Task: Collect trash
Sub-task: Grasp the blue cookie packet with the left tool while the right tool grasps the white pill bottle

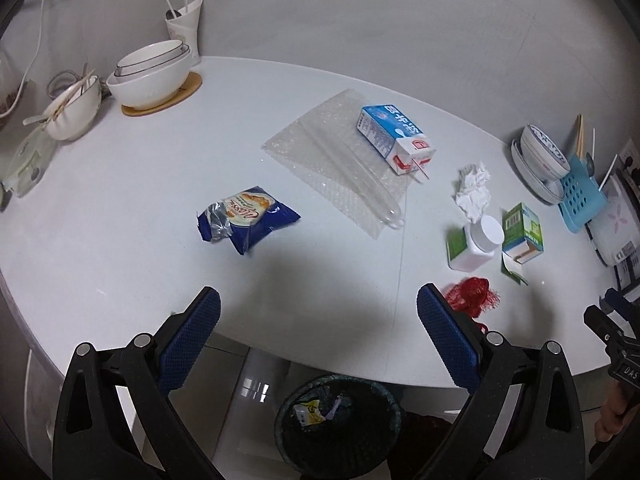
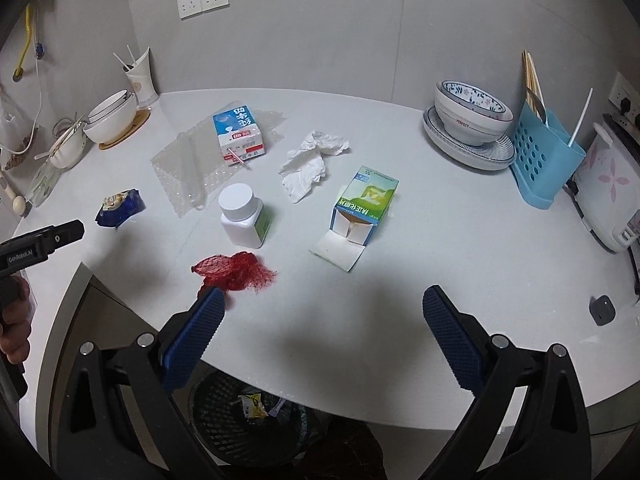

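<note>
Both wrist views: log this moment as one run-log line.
left tool open, empty | right tool open, empty | red net nearest | bin below table edge

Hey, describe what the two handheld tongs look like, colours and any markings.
Both the left tongs and right tongs have black plastic arms with silver rivets and blue cross-hatched pads. The left body, seen from the right wrist, carries white "GenRobot.AI" lettering.

"PERFECT" on patterned bowl (image 2: 472, 118)

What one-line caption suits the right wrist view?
Open right gripper hovers over a table edge before red mesh netting, a pill bottle and a green carton; bin below.
</note>
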Demonstrator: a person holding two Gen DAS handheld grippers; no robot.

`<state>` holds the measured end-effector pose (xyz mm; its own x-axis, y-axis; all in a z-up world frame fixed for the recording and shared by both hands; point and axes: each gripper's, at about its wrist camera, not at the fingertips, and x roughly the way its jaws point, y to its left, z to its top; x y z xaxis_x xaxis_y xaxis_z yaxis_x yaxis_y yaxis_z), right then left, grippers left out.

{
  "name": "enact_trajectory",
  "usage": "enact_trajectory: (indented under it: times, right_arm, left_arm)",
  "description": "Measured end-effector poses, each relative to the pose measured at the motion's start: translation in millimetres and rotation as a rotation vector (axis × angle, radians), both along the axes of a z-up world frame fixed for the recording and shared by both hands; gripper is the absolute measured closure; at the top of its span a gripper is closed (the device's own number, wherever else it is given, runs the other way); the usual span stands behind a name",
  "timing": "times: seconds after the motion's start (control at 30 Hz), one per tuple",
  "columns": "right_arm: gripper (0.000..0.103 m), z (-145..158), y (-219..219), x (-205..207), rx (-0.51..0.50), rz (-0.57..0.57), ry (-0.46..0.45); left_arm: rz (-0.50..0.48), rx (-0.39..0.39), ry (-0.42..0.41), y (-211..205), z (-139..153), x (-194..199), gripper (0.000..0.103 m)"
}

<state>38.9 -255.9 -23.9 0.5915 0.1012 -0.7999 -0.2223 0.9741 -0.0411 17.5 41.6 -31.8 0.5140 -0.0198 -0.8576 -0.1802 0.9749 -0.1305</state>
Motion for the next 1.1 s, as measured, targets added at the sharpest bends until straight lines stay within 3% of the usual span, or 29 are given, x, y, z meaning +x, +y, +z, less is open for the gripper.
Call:
enact_trajectory:
  times: [0.3,0.63,0.8,1.03,1.1]
  right_arm:
    - [0.008,-11,18,48,-0.012,0.061,0.038]
    - [0.012,-36,66,75,-0.015,0.156,0.075]
    - [0.016,-44,78,82,-0.027,0.19,0.095]
    - [0.024,-51,92,92,-0.031,0.222,0.126]
    - [0.025,-52,93,95,-0.027,0.224,0.134]
  left_arm:
    - [0.087,0.012,0.083,39,-28,43,0.007]
    - [0.11,0.063,0.165,63,-70,75,0.009]
    - [0.079,0.09,0.172,68,-81,88,0.012]
    - [0.005,0.071,0.166,75,-93,107,0.018]
    - [-0.009,0.086,0.178,75,-95,111,0.024]
